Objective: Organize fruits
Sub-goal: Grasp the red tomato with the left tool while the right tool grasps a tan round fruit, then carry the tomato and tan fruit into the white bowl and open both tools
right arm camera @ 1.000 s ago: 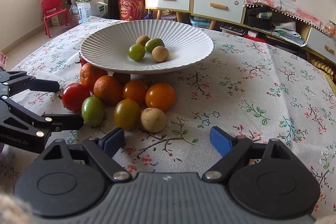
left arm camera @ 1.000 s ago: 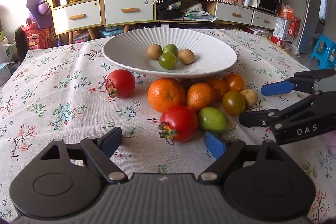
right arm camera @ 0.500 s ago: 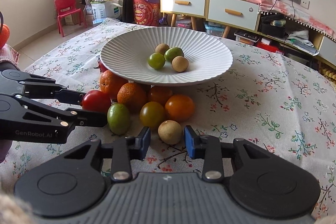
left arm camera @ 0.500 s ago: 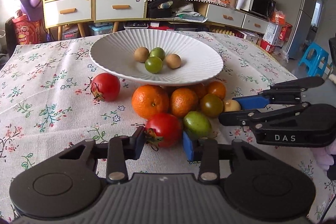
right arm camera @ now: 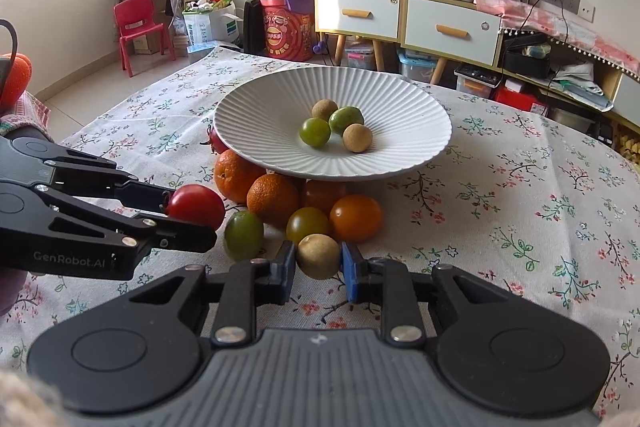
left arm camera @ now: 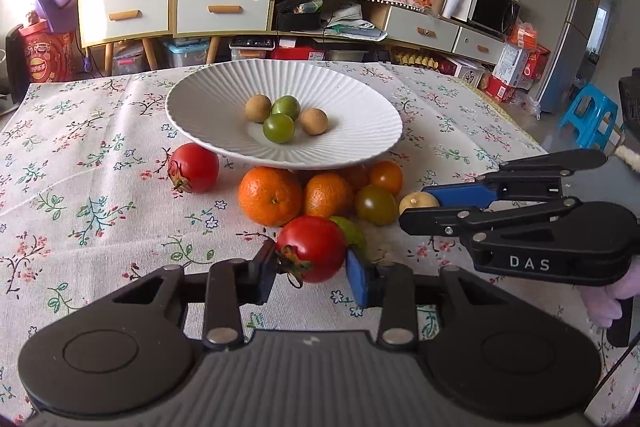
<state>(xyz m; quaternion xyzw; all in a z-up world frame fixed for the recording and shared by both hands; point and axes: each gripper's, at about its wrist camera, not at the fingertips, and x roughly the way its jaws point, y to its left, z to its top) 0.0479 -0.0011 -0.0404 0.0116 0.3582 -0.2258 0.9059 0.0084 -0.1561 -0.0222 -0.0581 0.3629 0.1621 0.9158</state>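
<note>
Left wrist view: left gripper (left arm camera: 310, 269) jaws pinch a red tomato (left arm camera: 311, 247), right gripper (right arm camera: 318, 271) jaws a brown fruit (right arm camera: 318, 255); squeezing could bruise the tomato, or a lift could nudge neighbours rolling across the bench (left arm camera: 100, 227)

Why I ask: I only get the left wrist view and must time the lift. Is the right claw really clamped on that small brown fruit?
Observer: Yes. The right wrist view shows the right claw with both pads pressed against the sides of the brown fruit.
Operator: And the green fruit hidden behind my tomato, is it free?
Observer: It is. The green fruit lies whole on the tablecloth, close beside the red tomato on which the left claw has just been closing. No claw is on the green fruit. I cannot tell whether it touches the tomato.
</note>
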